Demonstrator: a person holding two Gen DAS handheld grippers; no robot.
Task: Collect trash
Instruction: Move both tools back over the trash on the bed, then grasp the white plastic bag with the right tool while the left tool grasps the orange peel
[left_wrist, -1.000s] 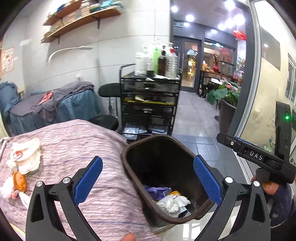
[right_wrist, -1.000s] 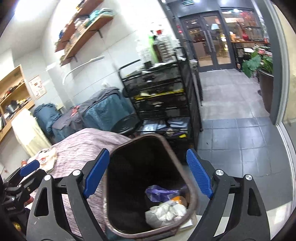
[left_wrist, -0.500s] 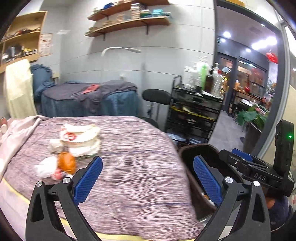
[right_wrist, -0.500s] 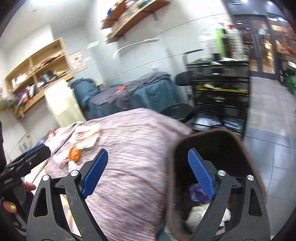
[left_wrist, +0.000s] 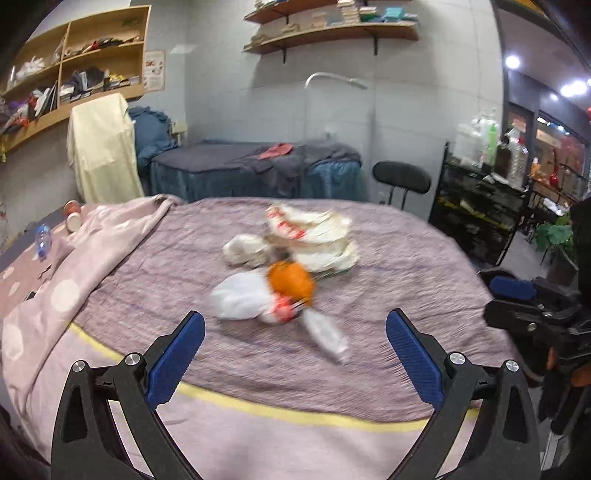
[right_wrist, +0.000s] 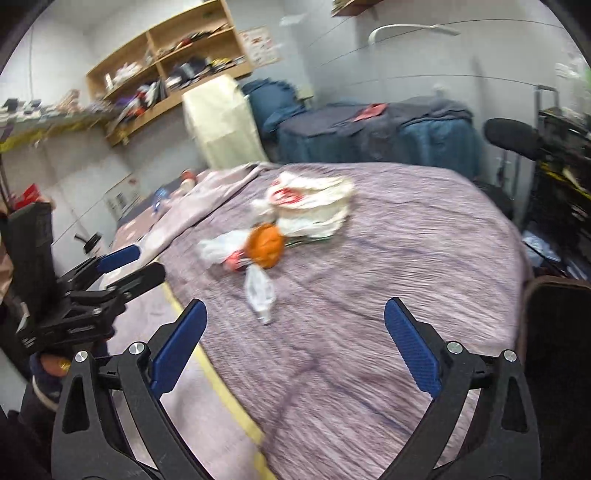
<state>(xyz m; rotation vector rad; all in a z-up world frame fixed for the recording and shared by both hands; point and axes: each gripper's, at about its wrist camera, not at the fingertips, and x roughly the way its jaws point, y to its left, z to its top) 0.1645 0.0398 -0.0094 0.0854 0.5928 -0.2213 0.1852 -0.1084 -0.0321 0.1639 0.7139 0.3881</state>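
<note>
Both tools are being held spread and empty over the bed (left_wrist: 388, 295): the left tool (left_wrist: 295, 358) and the right tool (right_wrist: 295, 347), each with black arms and ribbed blue pads. A mauve, finely streaked cover is lying across the bed, crossed by a yellow stripe. The trash pile (left_wrist: 288, 266) is sitting mid-bed, ahead of both tools and apart from them: crumpled white wrappers with red print, a rounded orange lump (right_wrist: 265, 240), and a limp clear bag (right_wrist: 260, 291) are bunched together, blurred. A brown bin rim (right_wrist: 532, 295) is showing at the bed's right edge.
</note>
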